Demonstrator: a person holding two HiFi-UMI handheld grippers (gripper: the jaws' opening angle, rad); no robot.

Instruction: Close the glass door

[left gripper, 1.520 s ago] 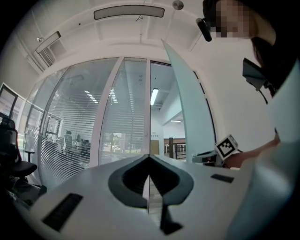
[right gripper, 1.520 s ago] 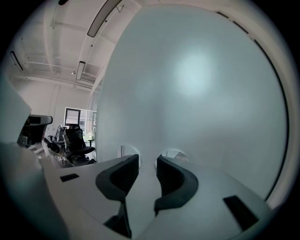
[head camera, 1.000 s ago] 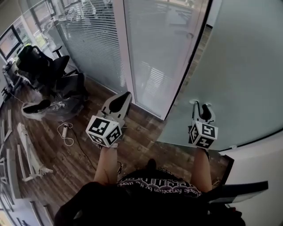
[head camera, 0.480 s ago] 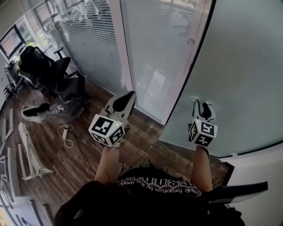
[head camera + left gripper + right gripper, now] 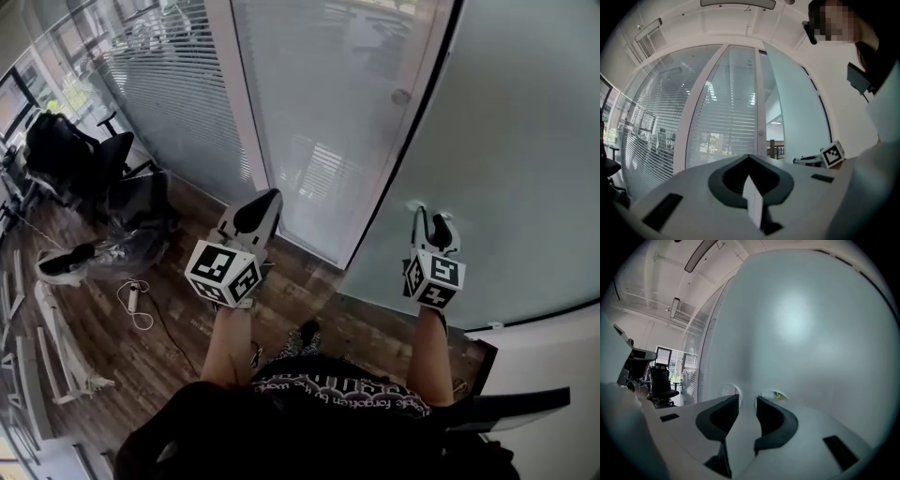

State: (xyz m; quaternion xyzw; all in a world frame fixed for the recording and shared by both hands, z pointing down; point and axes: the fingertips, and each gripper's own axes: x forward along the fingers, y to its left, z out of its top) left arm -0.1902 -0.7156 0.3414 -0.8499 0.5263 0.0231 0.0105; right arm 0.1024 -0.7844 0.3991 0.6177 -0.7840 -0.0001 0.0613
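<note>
The glass door (image 5: pixel 506 141) is a large frosted pane that fills the right of the head view, its dark edge slanting down toward the white frame (image 5: pixel 246 131). A small round knob (image 5: pixel 401 97) sits by that edge. My right gripper (image 5: pixel 428 217) stands open by a narrow gap, with both fingertips against the frosted pane and nothing between them. In the right gripper view the door (image 5: pixel 801 333) fills the picture just beyond the right gripper (image 5: pixel 747 397). My left gripper (image 5: pixel 265 197) is shut and empty, held in the air before the fixed glass panel (image 5: pixel 726 117); its tip (image 5: pixel 749 157) touches nothing.
Black office chairs (image 5: pixel 84 159) stand at the far left on the wood floor. A white power strip with its cable (image 5: pixel 136 300) and white slats (image 5: pixel 56 328) lie nearer. Glass partitions with blinds (image 5: pixel 178 84) run along the back. A white wall (image 5: pixel 553 347) adjoins the door at the right.
The gap between the door's edge and the frame has narrowed, with the right gripper staying against the pane. The left gripper has barely moved.
</note>
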